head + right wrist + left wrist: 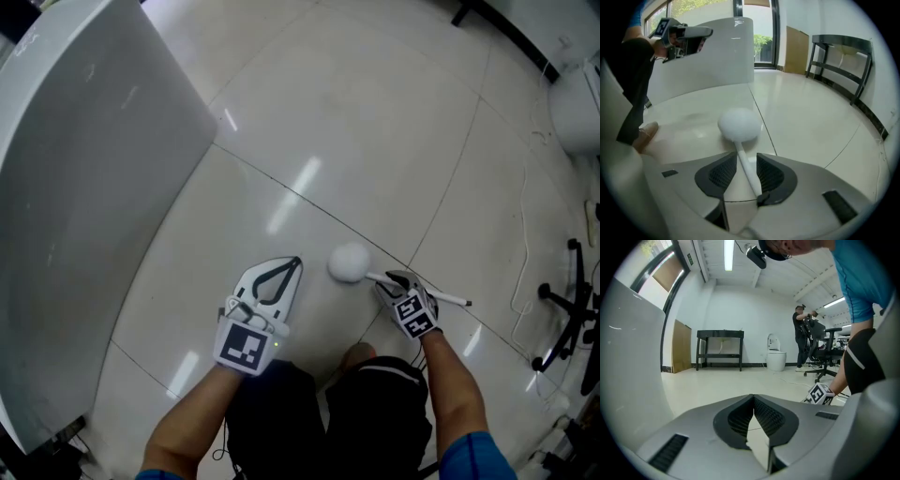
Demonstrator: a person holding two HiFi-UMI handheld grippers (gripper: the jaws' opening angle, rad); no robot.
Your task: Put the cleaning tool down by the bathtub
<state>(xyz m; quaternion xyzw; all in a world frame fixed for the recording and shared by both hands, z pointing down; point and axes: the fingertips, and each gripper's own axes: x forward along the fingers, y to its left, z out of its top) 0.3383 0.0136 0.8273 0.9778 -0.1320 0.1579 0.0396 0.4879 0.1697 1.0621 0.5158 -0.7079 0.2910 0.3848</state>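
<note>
Now the putting-down step looks almost done. The cleaning tool (349, 263), a white ball on a thin white stick, is low down on the shiny floor (375, 141). Its ball seems to rest on the tiles, though I cannot be sure it touches. The big white bathtub (84, 187) is off to the left, near the tool but not touching it. The right gripper (394, 279) is over the stick end and points down at the floor. In the right gripper view, the stick (746, 171) lies between the two jaws of the right gripper (743, 161), and the jaws stand apart. There is a gap on the left side of the stick, and the stick only leans on the tip of the other jaw, so the tool is let go, not squeezed. The left gripper (298, 261) is between the tool and the tub. Its jaws are pressed together at the tips, with nothing in them (753, 397). I think the next move is to pull the right gripper straight back, away from the ball, along the stick. It should go slowly, so the jaw tip does not drag the stick or make the ball roll away from the tub.
</note>
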